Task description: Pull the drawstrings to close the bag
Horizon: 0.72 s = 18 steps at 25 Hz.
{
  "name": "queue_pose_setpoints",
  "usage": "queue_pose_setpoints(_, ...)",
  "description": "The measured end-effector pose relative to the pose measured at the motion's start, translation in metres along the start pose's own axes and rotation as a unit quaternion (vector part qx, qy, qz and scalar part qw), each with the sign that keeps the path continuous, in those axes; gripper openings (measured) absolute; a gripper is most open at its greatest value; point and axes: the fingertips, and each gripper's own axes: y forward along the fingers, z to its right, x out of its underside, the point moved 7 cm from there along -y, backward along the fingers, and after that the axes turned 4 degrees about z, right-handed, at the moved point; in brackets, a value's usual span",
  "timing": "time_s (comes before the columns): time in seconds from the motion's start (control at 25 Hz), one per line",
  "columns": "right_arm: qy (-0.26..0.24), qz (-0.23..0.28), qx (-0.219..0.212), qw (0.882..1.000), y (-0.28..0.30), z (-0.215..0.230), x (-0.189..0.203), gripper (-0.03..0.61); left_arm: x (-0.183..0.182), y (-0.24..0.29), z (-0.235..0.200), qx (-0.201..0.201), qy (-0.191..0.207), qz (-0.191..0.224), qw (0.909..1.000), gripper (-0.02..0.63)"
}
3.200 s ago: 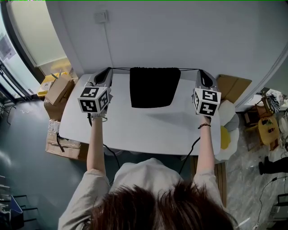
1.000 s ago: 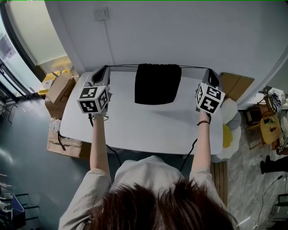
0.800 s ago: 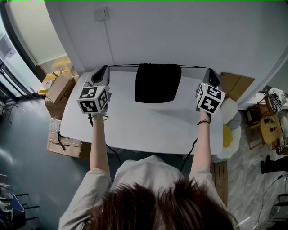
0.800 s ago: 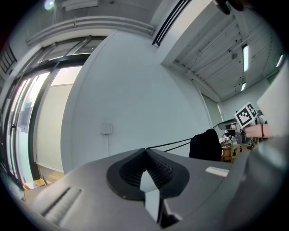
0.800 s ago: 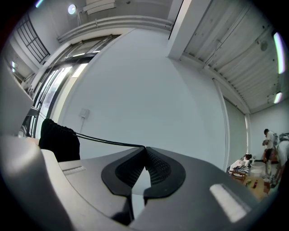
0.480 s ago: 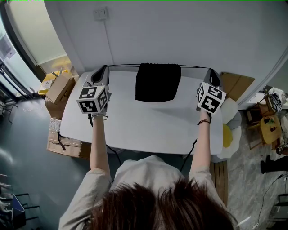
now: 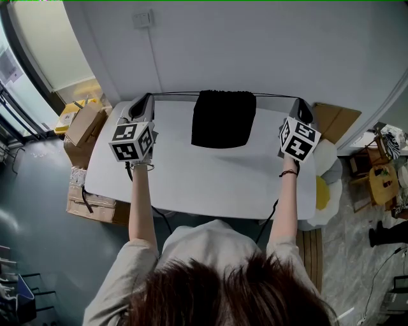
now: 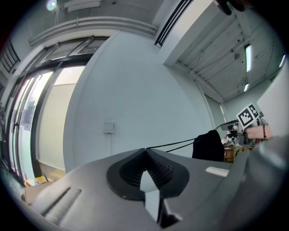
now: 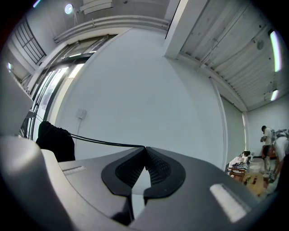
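Observation:
A black drawstring bag (image 7: 224, 118) lies at the back of the white table (image 7: 210, 181), its gathered mouth toward the wall. Thin black drawstrings (image 7: 175, 94) run taut from the mouth out to both sides. My left gripper (image 7: 150, 97) is shut on the left drawstring at the table's back left corner; in the left gripper view the cord (image 8: 174, 144) leaves the closed tips (image 8: 145, 149) toward the bag (image 8: 208, 145). My right gripper (image 7: 299, 100) is shut on the right drawstring (image 9: 99, 141) at the back right corner, with the bag (image 9: 54, 140) hanging at that view's left.
The wall stands right behind the table, with a socket (image 7: 141, 19) on it. Cardboard boxes (image 7: 83, 124) sit on the floor at the left, flat cardboard (image 7: 335, 124) and a yellow object (image 7: 319, 194) at the right.
Since the earliest frame the right gripper has moved out to the right and the bag's mouth has drawn narrower. Over the last second nothing has visibly moved.

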Motion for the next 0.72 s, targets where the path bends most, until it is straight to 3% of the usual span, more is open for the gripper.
queue_pose_setpoints(0.72, 0.010, -0.001, 0.011, 1.000, 0.0036, -0.0005, 0.0026, 0.021, 0.0027, 0.0013, -0.0069, -0.009, -0.005, 0.003, 0.9999, 0.002)
